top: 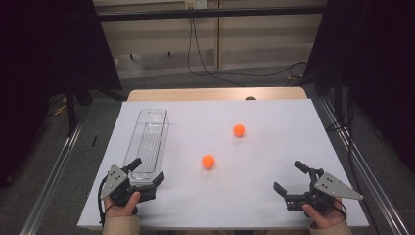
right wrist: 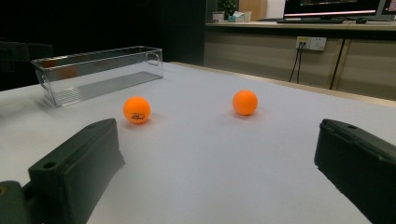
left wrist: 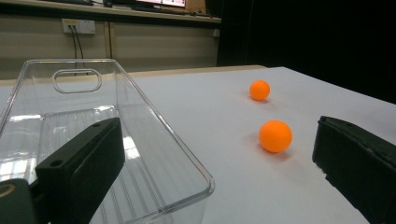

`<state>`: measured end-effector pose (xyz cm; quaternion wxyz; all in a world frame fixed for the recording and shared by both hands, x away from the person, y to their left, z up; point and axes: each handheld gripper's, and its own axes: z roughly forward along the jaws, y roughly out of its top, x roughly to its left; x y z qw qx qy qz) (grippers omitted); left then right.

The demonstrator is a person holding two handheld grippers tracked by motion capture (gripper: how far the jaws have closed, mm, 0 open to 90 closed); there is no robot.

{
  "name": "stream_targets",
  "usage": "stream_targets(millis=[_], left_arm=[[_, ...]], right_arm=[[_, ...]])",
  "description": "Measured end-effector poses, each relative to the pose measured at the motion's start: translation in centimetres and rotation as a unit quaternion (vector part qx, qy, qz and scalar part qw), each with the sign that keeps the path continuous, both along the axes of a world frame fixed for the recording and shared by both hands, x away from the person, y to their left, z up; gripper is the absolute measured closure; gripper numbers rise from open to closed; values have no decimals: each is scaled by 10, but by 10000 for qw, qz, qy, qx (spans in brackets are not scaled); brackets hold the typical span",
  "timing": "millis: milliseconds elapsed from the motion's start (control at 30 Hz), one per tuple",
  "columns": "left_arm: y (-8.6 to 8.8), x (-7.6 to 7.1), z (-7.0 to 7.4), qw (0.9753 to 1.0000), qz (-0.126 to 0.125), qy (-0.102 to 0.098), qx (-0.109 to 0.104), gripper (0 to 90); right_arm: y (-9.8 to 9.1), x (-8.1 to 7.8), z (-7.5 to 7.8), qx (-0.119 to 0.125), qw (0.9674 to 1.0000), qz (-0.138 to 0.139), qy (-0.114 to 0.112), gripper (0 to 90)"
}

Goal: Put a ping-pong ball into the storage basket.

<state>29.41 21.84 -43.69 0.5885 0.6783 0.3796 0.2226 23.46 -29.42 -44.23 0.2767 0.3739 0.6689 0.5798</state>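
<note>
High view: the left gripper point(top: 147, 175) is sitting at the near end of the clear bin point(top: 149, 142), jaws standing wide apart on either side of the bin's near wall and pressing on nothing; the right gripper point(top: 292, 178) is hovering at the near right of the white table point(top: 274, 147), jaws likewise spread and empty; the near ball point(top: 208, 161) is lying mid-table, just right of the bin, and the far ball point(top: 239, 129) is lying beyond it, well apart from both tools.

Left gripper view: the bin point(left wrist: 154, 140) is sitting under the left jaw, one jaw over its inside, the other outside on the table side; both balls point(left wrist: 275, 136) point(left wrist: 259, 90) are lying off to the right; judgement: this hand is looking best placed to steady the bin rather than chase a ball.

Right gripper view: near ball point(right wrist: 137, 109) and far ball point(right wrist: 245, 102) are lying ahead between the open jaws; judgement: approaching low, centring the near ball between the pads and closing gently should be keeping it from rolling away.

Count: balls, two; bin, one, empty as far as I am seeing; grippers, two.
</note>
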Motion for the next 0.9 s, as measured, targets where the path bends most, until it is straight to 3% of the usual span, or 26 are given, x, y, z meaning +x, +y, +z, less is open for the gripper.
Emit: stream_targets(millis=[567, 633, 900], left_arm=[[-7, 0, 1, 9999, -118, 70, -98, 23], [-8, 0, 1, 9996, -171, 96, -211, 23], [-13, 3, 1, 9995, -250, 112, -140, 19]], right_arm=[[0, 0, -1, 14, 10000, 28, 4, 0], [0, 0, -1, 2, 10000, 45, -7, 1], [0, 0, 0, 7, 10000, 77, -16, 5]])
